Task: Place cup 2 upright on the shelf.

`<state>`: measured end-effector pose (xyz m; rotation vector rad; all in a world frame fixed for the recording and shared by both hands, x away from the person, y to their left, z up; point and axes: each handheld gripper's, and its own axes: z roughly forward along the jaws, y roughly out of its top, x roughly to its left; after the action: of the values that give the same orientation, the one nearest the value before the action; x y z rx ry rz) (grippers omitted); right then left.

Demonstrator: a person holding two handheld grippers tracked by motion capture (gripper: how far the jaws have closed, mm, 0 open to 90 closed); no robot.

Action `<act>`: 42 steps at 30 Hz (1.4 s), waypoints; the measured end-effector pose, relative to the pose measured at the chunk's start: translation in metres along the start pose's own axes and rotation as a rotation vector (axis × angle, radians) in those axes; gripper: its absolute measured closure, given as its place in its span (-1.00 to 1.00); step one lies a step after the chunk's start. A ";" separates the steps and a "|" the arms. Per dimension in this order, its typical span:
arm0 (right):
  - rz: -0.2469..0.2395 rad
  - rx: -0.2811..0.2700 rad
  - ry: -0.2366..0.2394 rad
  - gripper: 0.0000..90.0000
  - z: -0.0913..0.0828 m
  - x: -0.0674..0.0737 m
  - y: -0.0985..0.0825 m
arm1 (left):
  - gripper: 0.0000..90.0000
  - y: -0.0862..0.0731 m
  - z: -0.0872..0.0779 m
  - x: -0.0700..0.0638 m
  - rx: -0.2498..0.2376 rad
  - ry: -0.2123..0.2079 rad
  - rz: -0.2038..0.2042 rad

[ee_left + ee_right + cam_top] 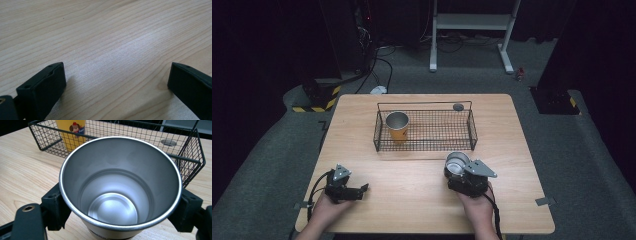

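My right gripper is shut on an empty steel cup, holding it just above the table in front of a black wire basket. In the right gripper view the cup is upright with its mouth towards the camera, and the gripper has a jaw pressed on each side. A yellow cup with a cartoon dog stands upright in the basket's left end. My left gripper rests open near the table's front left, with bare wood between its jaws.
A small grey round disc lies on the wooden table just behind the basket's back rim. The basket's middle and right part hold nothing. Beyond the table are a white stand, cables and dark floor.
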<state>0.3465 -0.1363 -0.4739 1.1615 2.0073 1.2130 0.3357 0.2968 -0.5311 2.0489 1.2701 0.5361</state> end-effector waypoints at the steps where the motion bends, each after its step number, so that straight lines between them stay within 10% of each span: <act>1: 0.000 0.000 0.000 -0.59 0.000 0.000 0.000 | -0.96 0.000 0.000 0.000 0.000 0.000 0.000; 42: -0.006 -0.034 -0.044 -0.58 0.008 0.004 0.040 | -0.96 0.000 0.000 0.000 0.000 0.001 0.000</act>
<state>0.3674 -0.1201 -0.4419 1.1547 1.9493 1.2036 0.3356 0.2967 -0.5311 2.0487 1.2710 0.5374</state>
